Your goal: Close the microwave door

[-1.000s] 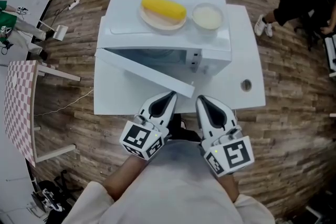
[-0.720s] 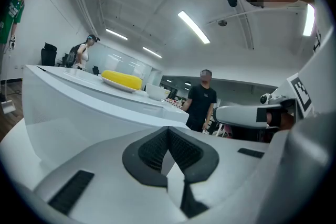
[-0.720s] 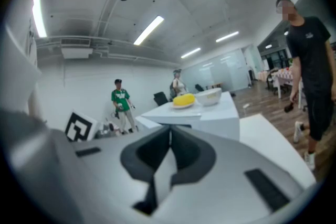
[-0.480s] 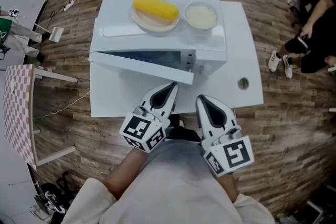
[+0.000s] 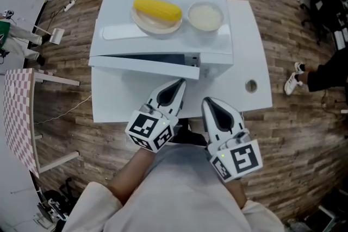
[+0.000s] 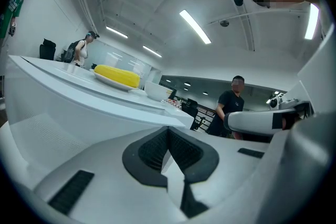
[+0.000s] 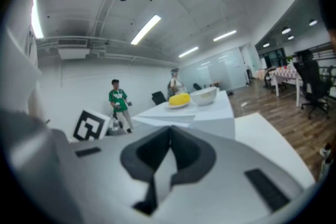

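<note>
Microwave door (image 5: pixel 142 66) ajar at centre frame; my left gripper (image 5: pixel 176 86), jaws together, sits just beside it, and my right gripper (image 5: pixel 209 102) is closed too.

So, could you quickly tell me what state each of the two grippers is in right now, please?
Left gripper: shut, holding nothing, its tip by the white microwave door.
Right gripper: shut, holding nothing.

1. The microwave (image 5: pixel 163 35) cavity is almost wholly concealed behind the door (image 5: pixel 144 66); only a dark sliver is seen.
2. Contact between the left gripper (image 5: pixel 176 85) tip and the door cannot be confirmed.
3. A person (image 5: pixel 321 70) is cut off by the head view's right edge.
4. The checkered table (image 5: pixel 16 111) is cropped at the left edge.
5. The bowl (image 5: pixel 205 16) contents cannot be identified.
</note>
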The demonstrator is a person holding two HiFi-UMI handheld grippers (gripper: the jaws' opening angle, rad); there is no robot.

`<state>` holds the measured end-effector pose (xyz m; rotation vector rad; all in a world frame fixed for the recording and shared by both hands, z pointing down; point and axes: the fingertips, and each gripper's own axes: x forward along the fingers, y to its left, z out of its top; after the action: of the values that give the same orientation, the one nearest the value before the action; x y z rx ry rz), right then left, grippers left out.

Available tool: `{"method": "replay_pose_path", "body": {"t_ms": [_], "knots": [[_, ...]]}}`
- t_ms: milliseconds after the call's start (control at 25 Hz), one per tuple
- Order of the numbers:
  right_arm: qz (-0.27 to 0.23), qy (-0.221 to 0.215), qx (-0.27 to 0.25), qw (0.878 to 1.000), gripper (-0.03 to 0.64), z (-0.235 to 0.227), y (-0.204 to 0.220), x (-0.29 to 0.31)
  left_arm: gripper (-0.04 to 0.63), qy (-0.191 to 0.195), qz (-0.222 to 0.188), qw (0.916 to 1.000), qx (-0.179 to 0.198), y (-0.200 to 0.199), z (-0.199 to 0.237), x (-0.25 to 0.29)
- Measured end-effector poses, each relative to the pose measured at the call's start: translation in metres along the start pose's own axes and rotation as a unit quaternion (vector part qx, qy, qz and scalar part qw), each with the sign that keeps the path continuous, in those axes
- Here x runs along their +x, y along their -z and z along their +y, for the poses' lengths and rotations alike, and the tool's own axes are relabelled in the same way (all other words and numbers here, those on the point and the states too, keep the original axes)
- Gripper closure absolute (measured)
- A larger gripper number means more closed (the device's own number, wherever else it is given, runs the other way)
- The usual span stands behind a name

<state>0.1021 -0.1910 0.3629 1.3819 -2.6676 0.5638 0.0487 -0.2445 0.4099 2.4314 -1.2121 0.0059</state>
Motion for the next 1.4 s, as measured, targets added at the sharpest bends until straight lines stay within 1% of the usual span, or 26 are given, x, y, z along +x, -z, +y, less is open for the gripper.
{"method": "replay_pose_path", "body": {"t_ms": [200, 560, 840, 1040, 1160, 1400], "knots": [[0.003, 0.004, 0.001, 1.0, 0.594, -0.009, -0.002, 0.004, 0.578, 0.006, 0.002, 1.0, 0.001, -0.002, 0.002, 0.016], [0.017, 0.0, -0.002, 1.0, 0.594, -0.008, 0.0, 0.017, 0.578, 0.015, 0.002, 0.9999, 0.004, -0.002, 0.0, 0.029], [0.025, 0.002, -0.005, 1.0, 0.594, -0.013, -0.001, 0.023, 0.578, 0.007, -0.012, 0.9998, 0.01, -0.002, -0.002, 0.031], [0.031, 0.004, -0.005, 1.0, 0.594, -0.015, 0.0, 0.026, 0.578, 0.006, -0.017, 0.9998, 0.007, -0.003, -0.001, 0.037], [0.033, 0.004, -0.005, 0.999, 0.594, -0.016, -0.001, 0.028, 0.578, 0.013, -0.016, 0.9998, 0.004, -0.004, -0.002, 0.042], [0.032, 0.009, -0.001, 0.999, 0.594, -0.019, 0.0, 0.032, 0.58, 0.029, -0.014, 0.9994, 0.012, 0.0, -0.008, 0.048]]}}
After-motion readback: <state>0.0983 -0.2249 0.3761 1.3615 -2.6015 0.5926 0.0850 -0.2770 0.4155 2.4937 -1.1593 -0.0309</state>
